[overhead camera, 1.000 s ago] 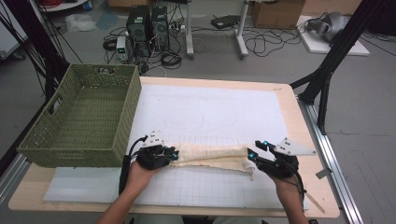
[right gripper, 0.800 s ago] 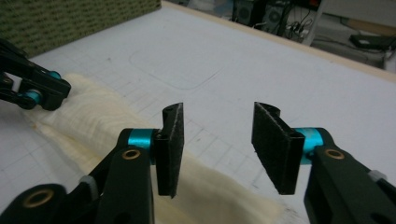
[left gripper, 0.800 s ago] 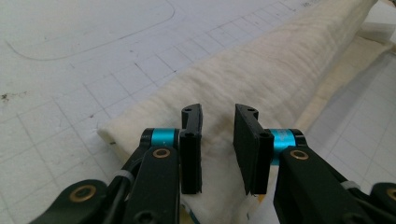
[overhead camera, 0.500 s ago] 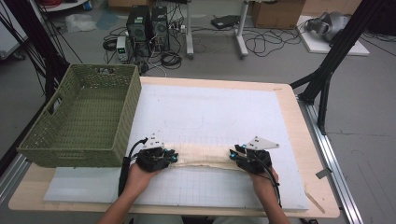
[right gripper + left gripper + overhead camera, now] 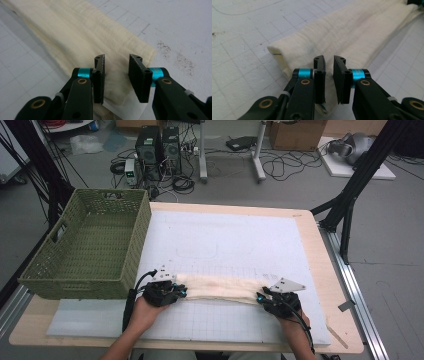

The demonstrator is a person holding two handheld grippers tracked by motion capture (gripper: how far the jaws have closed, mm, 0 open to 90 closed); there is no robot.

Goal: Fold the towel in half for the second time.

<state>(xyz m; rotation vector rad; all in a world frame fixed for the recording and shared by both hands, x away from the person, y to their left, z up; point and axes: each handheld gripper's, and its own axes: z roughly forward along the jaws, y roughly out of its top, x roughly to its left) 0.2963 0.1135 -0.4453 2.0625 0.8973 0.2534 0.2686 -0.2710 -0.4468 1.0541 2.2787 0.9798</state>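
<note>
High view: folded cream cloth [image 5: 220, 287] lies along worktop [image 5: 310, 240] near edge | left gripper [image 5: 172, 291] and right gripper [image 5: 267, 299] at opposite ends, fingers parted, likely for even handling | basket [image 5: 85, 247] far-left

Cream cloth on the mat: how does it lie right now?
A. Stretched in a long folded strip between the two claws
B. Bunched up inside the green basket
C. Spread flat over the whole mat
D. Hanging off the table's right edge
A: the cream cloth runs as a narrow folded band from the left claw to the right claw, beside the basket, not in it.
</note>
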